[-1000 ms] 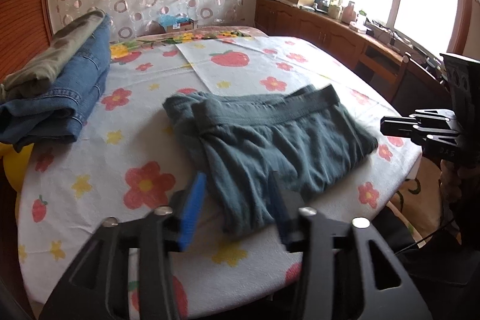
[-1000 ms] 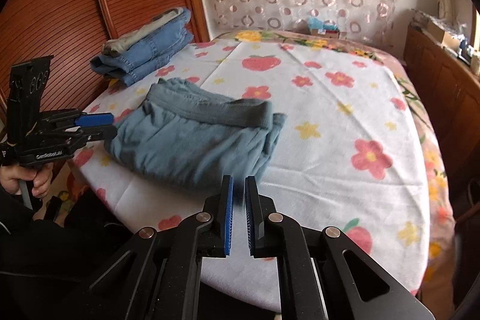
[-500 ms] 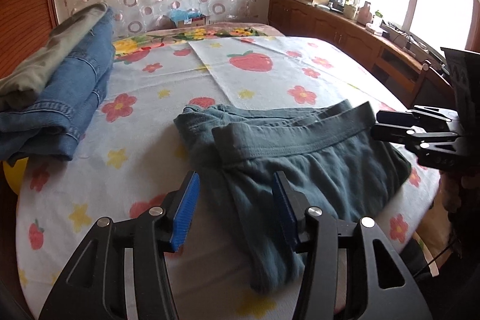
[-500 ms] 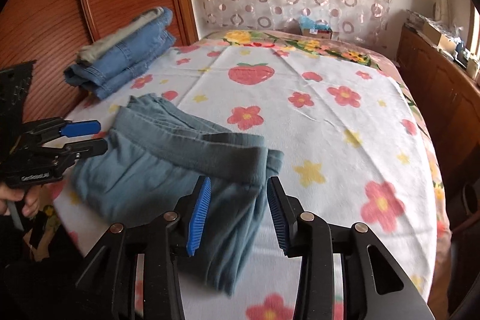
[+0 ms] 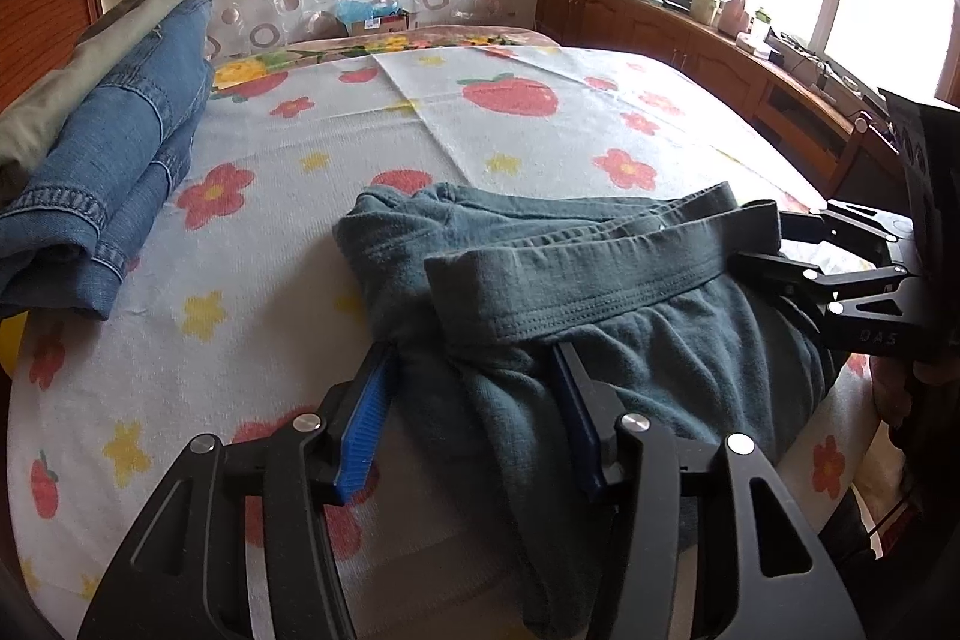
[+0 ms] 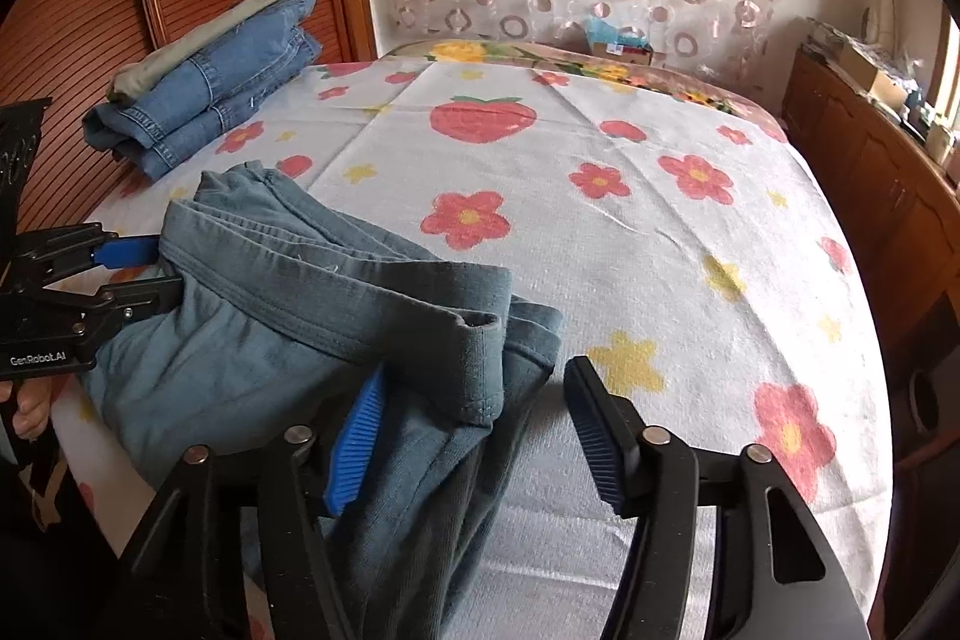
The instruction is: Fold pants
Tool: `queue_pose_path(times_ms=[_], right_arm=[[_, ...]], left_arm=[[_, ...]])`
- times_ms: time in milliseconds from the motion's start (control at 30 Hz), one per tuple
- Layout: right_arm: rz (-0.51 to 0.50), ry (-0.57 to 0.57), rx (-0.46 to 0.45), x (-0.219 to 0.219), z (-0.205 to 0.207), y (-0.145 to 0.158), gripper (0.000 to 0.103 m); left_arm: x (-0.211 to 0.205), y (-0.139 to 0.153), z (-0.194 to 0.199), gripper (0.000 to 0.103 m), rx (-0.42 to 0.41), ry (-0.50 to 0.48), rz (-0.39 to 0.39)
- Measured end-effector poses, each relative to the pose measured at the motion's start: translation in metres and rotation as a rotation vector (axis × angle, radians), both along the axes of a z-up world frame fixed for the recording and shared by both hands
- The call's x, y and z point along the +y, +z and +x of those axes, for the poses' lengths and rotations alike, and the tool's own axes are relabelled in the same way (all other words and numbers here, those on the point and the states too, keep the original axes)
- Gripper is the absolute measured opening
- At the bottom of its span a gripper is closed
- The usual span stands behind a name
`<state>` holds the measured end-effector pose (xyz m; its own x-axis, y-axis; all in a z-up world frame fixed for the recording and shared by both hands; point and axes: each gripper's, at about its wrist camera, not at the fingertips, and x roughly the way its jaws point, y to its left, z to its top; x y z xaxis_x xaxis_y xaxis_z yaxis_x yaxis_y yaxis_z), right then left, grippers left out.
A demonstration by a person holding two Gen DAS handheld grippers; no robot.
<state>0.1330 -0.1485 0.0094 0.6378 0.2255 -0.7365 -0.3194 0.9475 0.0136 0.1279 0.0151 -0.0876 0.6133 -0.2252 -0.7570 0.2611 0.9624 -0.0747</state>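
Both hand-held grippers are now at the pants

One second ago the right hand-held gripper (image 6: pixel 474 424) is closed and away from the teal pants (image 5: pixel 600 316); now its jaws are wide apart around the folded corner at the waistband (image 6: pixel 360 298). The left hand-held gripper (image 5: pixel 474 406) is also nearer now, its open jaws around the opposite bunched edge, and the cloth lies between its blue pads (image 5: pixel 363 418).

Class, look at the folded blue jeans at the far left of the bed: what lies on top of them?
A folded olive-grey garment lies on top of the jeans. Its type cannot be told, and anything beneath the jeans other than the flowered sheet is covered.
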Motion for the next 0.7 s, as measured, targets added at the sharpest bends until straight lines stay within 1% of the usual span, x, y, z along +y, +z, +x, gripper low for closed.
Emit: queue_pose_path(times_ms=[33,67,233,333,400,433,467,500,567,600,633,667,700], right_arm=[[-0.001,0.001,-0.001,0.0,0.0,0.0,0.064],[0.001,0.002,-0.001,0.0,0.001,-0.001,0.064],[0.042,-0.002,-0.005,-0.006,0.0,0.0,0.064],[0.064,-0.017,-0.046,-0.013,-0.007,0.004,0.063],[0.074,-0.017,-0.062,-0.014,-0.01,0.005,0.06],[0.078,-0.015,-0.075,-0.014,-0.012,0.005,0.056],[0.08,-0.012,-0.084,-0.013,-0.014,0.005,0.049],[0.084,-0.003,-0.091,-0.013,-0.015,0.005,0.046],[0.087,0.01,-0.088,-0.012,-0.017,0.003,0.03],[0.089,0.013,-0.086,-0.012,-0.017,0.002,0.027],[0.095,0.02,-0.082,-0.012,-0.017,0.002,0.021],[0.098,0.025,-0.081,-0.012,-0.017,0.002,0.017],[0.101,0.023,-0.083,-0.013,-0.017,0.002,0.015]], left_arm=[[0.002,-0.001,0.0,0.065,-0.006,0.012,0.002],[0.004,-0.001,0.001,0.068,-0.008,0.019,0.003],[0.005,0.001,0.004,0.068,0.008,0.016,-0.001],[0.009,0.008,0.004,0.068,-0.022,0.022,-0.027],[0.011,0.014,0.004,0.063,-0.048,0.023,-0.053],[0.011,0.017,0.005,0.058,-0.054,0.02,-0.062],[0.011,0.019,0.006,0.053,-0.058,0.014,-0.064],[0.01,0.02,0.007,0.051,-0.061,0.007,-0.064],[0.006,0.021,0.01,0.043,-0.068,-0.009,-0.058],[0.005,0.021,0.011,0.041,-0.07,-0.014,-0.054],[0.003,0.021,0.013,0.035,-0.068,-0.023,-0.052],[0.002,0.02,0.014,0.034,-0.064,-0.028,-0.047],[0.002,0.019,0.015,0.032,-0.065,-0.031,-0.044]])
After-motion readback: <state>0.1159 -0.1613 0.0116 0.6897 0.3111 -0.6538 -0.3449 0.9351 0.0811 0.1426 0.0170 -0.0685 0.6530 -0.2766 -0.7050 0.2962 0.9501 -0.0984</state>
